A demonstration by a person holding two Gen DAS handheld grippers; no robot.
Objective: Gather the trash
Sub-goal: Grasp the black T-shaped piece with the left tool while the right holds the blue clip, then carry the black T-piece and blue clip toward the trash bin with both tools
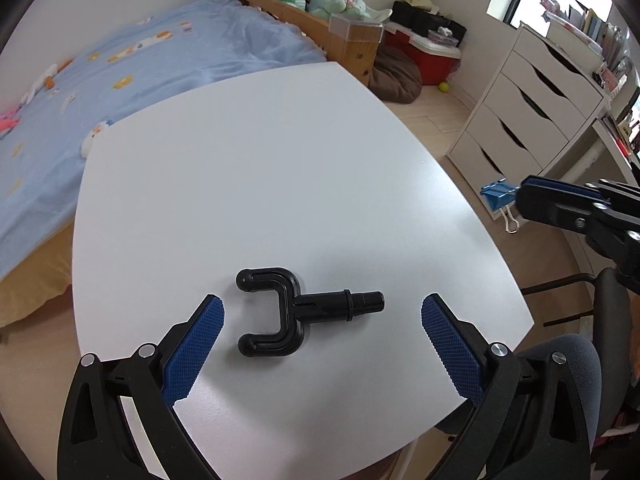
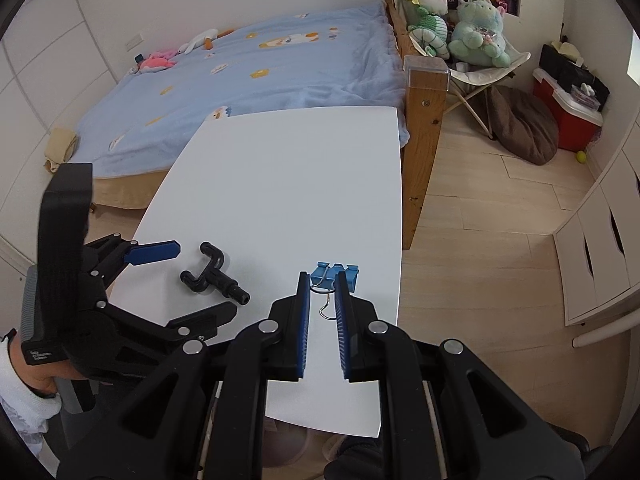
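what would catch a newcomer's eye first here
The black fork-shaped part lying alone on the white table, between the open fingers of the left tool. Next, the blue clip pinched in the right tool near the table's right edge, with the blue bed behind.

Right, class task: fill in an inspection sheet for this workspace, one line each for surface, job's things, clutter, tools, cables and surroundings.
Surface: white table, mostly bare.
Job's things: black fork-shaped plastic part lying flat on the table; blue binder clip held by the right tool.
Clutter: nothing seen.
Tools: left tool open, its fingers either side of the black part without touching it; right tool shut on the binder clip.
Cables: nothing seen.
Surroundings: bed with blue blanket, plush toys, white drawer unit, red cooler, wooden floor.
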